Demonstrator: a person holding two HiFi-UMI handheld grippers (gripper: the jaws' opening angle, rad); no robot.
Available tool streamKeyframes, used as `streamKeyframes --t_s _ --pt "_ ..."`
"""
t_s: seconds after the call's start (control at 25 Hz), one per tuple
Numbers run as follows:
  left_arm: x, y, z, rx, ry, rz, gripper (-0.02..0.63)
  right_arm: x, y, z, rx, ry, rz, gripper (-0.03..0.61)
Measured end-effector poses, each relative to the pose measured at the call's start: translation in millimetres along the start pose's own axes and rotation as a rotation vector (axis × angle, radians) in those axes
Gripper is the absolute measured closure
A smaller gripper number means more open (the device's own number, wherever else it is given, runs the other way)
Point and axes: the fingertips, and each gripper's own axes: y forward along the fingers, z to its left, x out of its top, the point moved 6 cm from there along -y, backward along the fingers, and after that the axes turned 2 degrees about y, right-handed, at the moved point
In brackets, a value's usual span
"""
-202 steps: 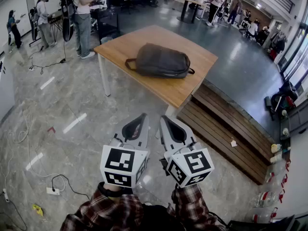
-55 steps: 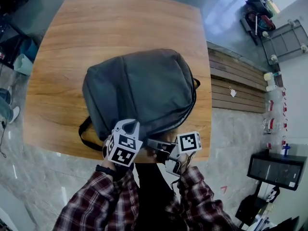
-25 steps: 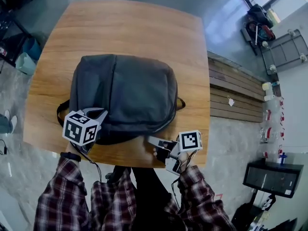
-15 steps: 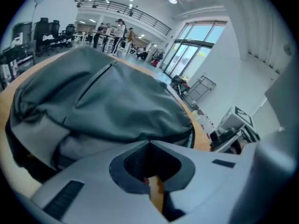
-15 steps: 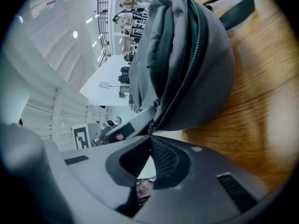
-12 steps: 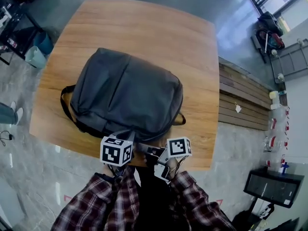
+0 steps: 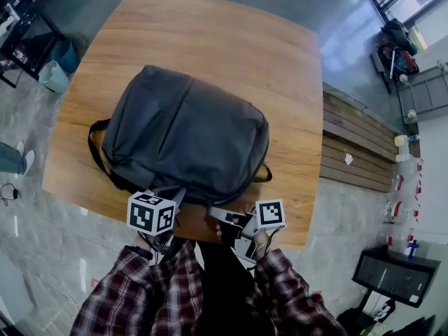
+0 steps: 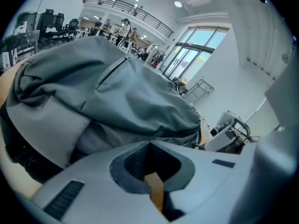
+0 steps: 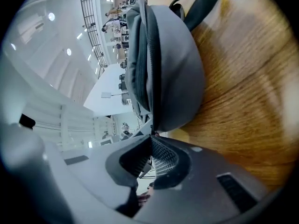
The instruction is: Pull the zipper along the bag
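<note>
A dark grey backpack (image 7: 185,135) lies flat on the wooden table (image 7: 231,40), its near edge toward me. My left gripper (image 7: 176,193) points up at that near edge with its jaws shut, tips against the bag (image 8: 117,92); wood shows below the left gripper (image 8: 149,143). From the right, my right gripper (image 7: 211,211) lies low over the table, also shut. In the right gripper view its tips (image 9: 150,135) touch the bag (image 9: 173,69) where the dark zipper line (image 9: 150,64) ends. Whether either gripper pinches anything is hidden.
A shoulder strap (image 7: 94,142) loops out at the bag's left and a small loop (image 7: 262,173) at its right. The table's near edge runs just under both grippers. A slatted wooden bench (image 7: 357,152) stands right of the table, a pale bin (image 7: 52,75) to its left.
I walked up to the table and the bag was turned on it. Over the last second the left gripper moved from the bag's left corner to its near edge; the right gripper stayed put.
</note>
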Motion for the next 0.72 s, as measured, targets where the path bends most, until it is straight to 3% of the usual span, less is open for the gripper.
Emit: streamKeyframes --t_s 0.56,0.72 --pt "-1.0 1.2 7.7 -0.068 -0.033 0.013 0.606 40.8 -78.5 0.3 0.015 -0.002 -0.101 0.569" --pt "5.1 -0.6 14.7 -0.056 -0.01 0.037 0.606 42.8 -73.7 2.3 0.011 -0.043 -0.058 0.569"
